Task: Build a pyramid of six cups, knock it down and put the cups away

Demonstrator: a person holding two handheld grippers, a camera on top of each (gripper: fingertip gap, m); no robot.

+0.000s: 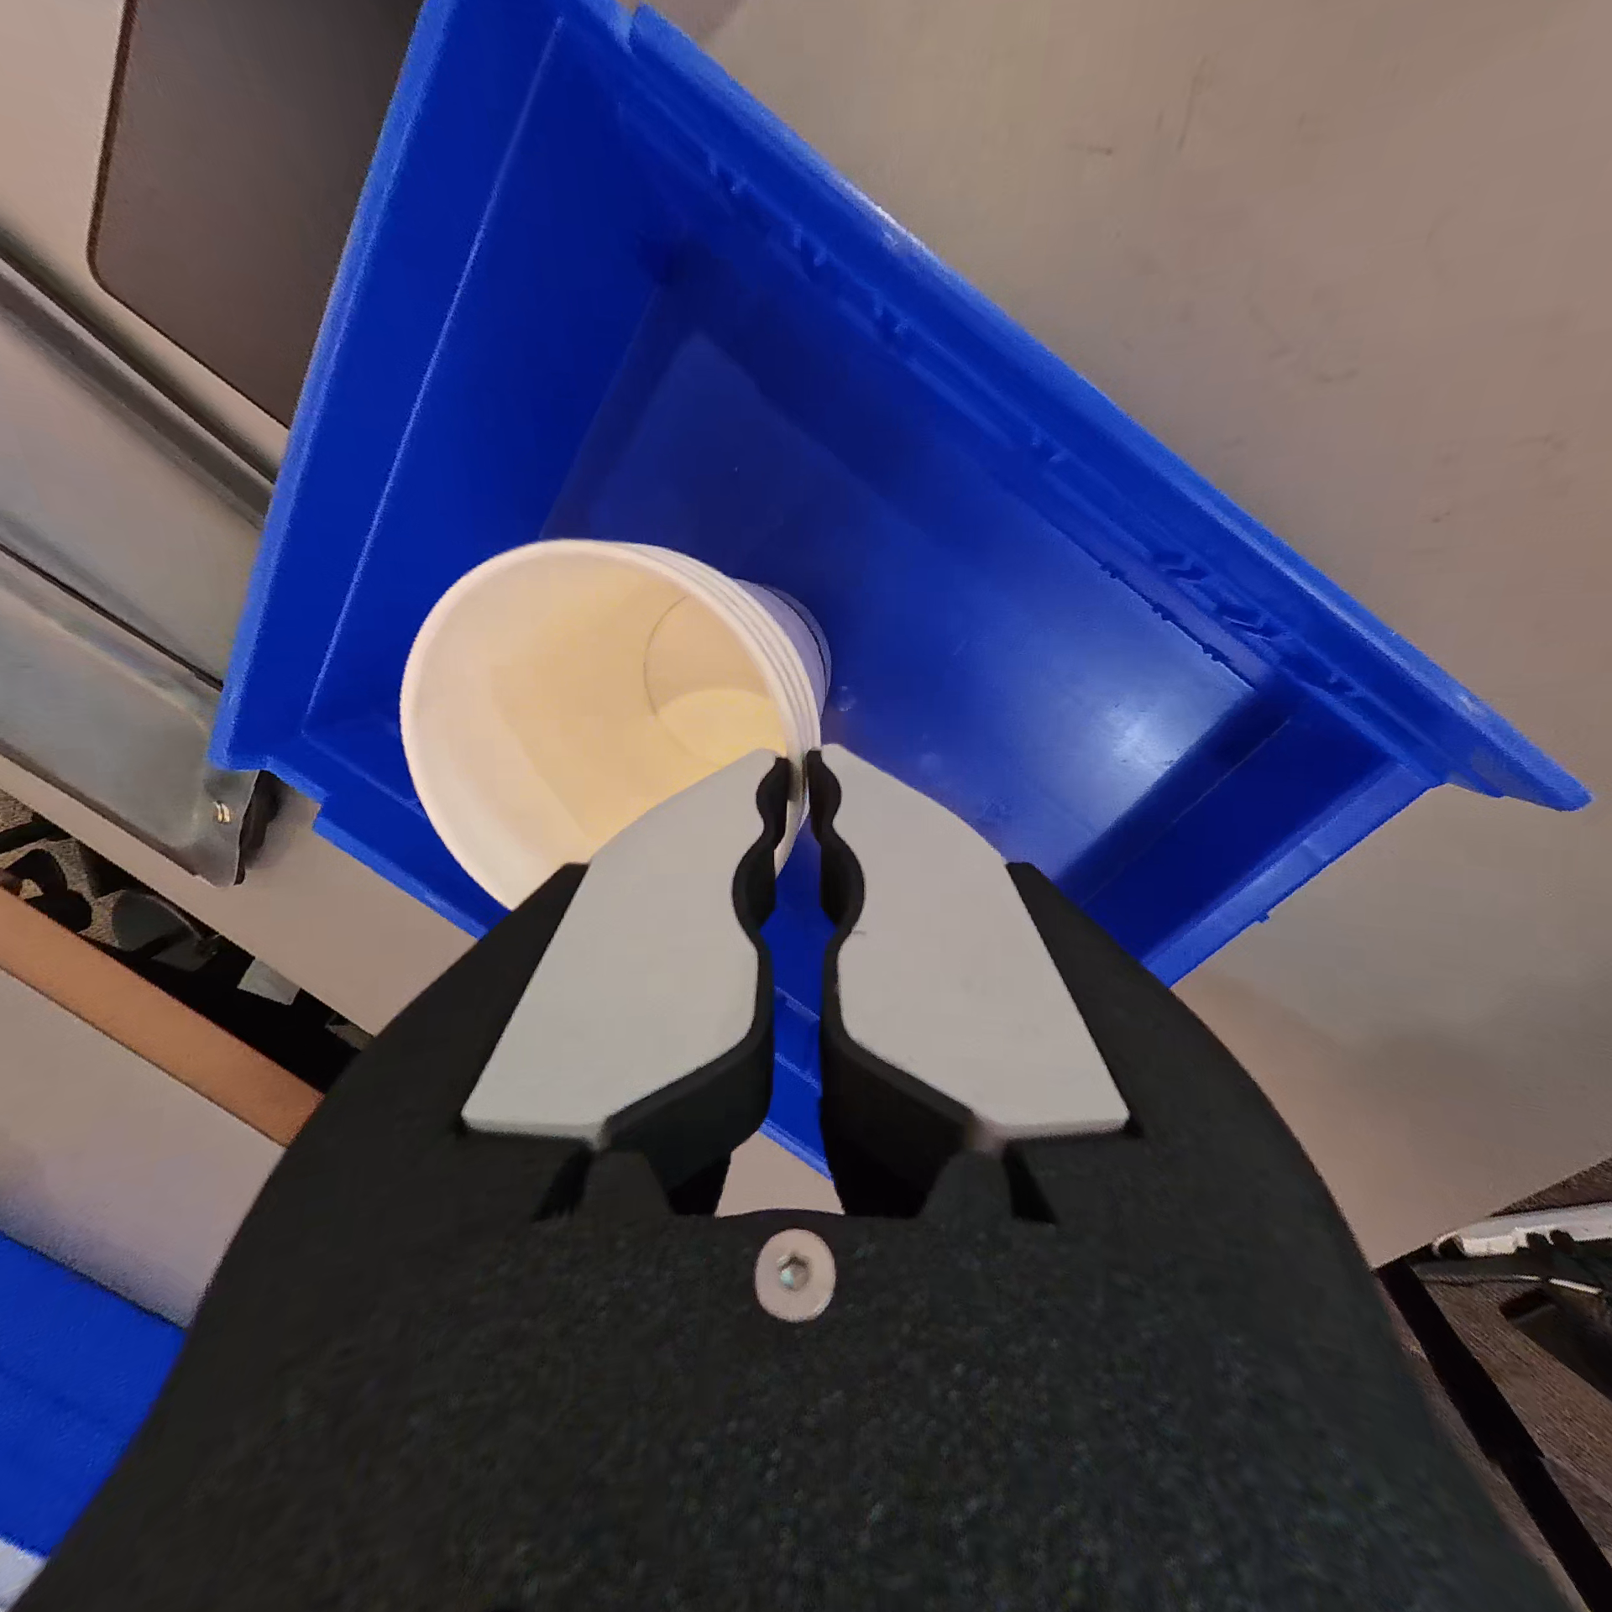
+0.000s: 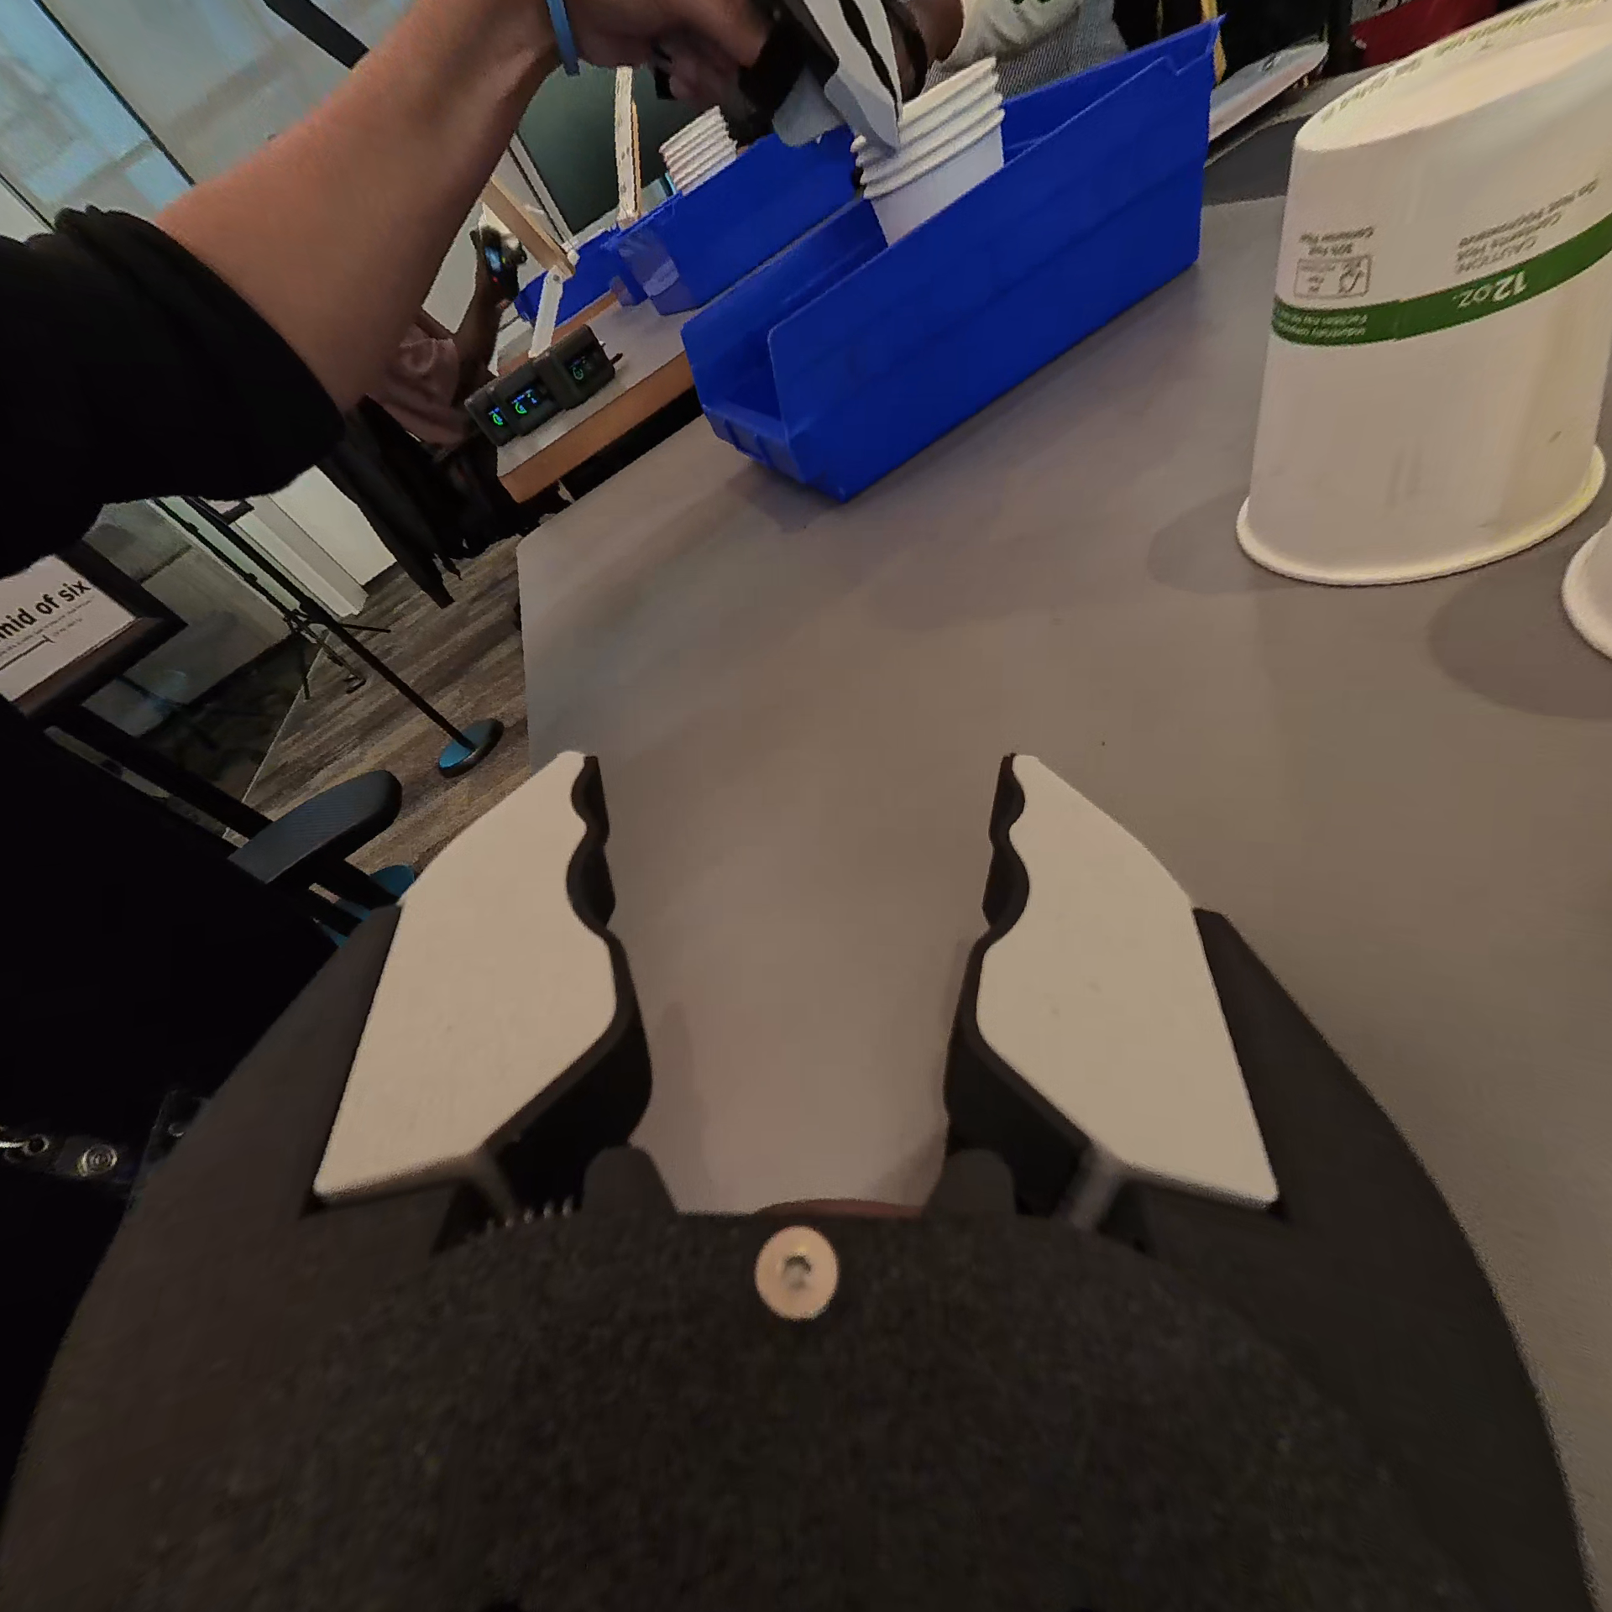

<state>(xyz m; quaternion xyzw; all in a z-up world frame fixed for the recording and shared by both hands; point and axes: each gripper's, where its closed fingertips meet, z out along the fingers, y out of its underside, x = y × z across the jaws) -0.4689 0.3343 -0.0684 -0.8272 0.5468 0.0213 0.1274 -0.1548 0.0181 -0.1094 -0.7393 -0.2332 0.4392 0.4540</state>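
Note:
In the left wrist view a nested stack of white paper cups (image 1: pixel 567 698) stands in a blue bin (image 1: pixel 1003 567). My left gripper (image 1: pixel 795 768) is shut on the wall of the top cup at its rim, one pad inside and one outside. The right wrist view shows the same from afar: a hand holds the left gripper (image 2: pixel 837 113) at the stack (image 2: pixel 942 166) in the bin (image 2: pixel 942 349). My right gripper (image 2: pixel 798 785) is open and empty above the grey table (image 2: pixel 872 654). A white cup with a green band (image 2: pixel 1430 349) stands upside down at the right. The edge of another cup (image 2: pixel 1592 602) shows beside it.
More blue bins (image 2: pixel 724 218) with another cup stack (image 2: pixel 698 153) stand on a farther table, with small black devices (image 2: pixel 541 392) nearby. The grey table's left edge (image 2: pixel 523 654) drops to the floor, where a chair (image 2: pixel 323 829) stands. A person's sleeve (image 2: pixel 131 375) crosses the left.

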